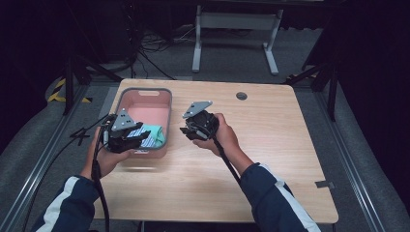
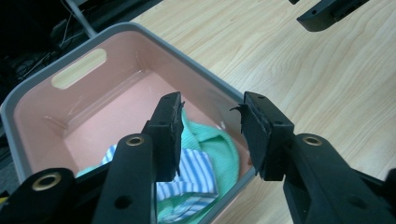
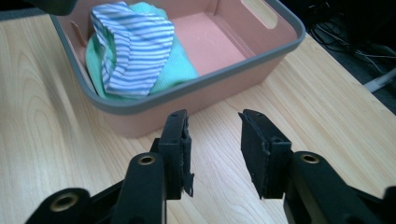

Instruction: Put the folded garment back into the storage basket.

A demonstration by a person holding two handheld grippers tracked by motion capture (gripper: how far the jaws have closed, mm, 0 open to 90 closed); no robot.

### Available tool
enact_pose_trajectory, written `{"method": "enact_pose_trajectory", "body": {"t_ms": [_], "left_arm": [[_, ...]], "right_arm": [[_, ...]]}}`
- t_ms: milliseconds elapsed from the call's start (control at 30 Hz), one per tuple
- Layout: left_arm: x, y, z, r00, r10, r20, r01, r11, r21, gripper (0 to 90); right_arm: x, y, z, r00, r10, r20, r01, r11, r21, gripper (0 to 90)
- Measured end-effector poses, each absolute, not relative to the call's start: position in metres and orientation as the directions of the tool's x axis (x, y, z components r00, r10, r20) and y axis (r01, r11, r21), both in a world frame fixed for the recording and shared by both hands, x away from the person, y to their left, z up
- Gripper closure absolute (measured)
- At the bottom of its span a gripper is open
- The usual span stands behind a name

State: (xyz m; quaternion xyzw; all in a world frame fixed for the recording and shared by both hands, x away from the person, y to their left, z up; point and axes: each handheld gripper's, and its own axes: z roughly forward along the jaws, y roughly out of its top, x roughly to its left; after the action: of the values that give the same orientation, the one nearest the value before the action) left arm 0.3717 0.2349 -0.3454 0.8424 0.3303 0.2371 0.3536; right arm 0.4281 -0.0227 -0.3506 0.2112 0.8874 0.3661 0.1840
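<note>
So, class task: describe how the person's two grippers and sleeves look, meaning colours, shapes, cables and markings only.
Both grippers, left and right, are black, each topped by a grey three-cornered plate with small dark holes. A black cable trails from each. The fingers are flat black blocks with ragged rubbery pads, on arms with brass-ringed holes. The sleeves are dark navy with a white stripe along each arm.
</note>
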Motion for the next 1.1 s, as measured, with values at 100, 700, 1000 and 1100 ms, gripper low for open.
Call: {"method": "enact_pose_trajectory", "body": {"t_ms": [100,700,1000,1100], "left_arm": [[0.370,0.230,-0.346,0.674,0.719,0.171,0.379,-0.535,0.755,55.0],[0.355,0.197,-0.351,0.714,0.676,0.182,0.328,-0.553,0.766,45.9],[0.348,0.180,-0.365,0.745,0.641,0.185,0.319,-0.586,0.745,43.8],[0.346,0.175,-0.370,0.754,0.632,0.176,0.319,-0.588,0.744,43.3]], "right_arm": [[0.426,-0.029,-0.350,-0.840,0.511,-0.182,0.239,0.650,0.722,59.9],[0.416,-0.074,-0.357,-0.806,0.557,-0.200,0.268,0.645,0.715,52.9],[0.409,-0.096,-0.362,-0.794,0.569,-0.214,0.277,0.653,0.705,51.6],[0.406,-0.104,-0.366,-0.791,0.571,-0.221,0.283,0.661,0.695,50.7]]}}
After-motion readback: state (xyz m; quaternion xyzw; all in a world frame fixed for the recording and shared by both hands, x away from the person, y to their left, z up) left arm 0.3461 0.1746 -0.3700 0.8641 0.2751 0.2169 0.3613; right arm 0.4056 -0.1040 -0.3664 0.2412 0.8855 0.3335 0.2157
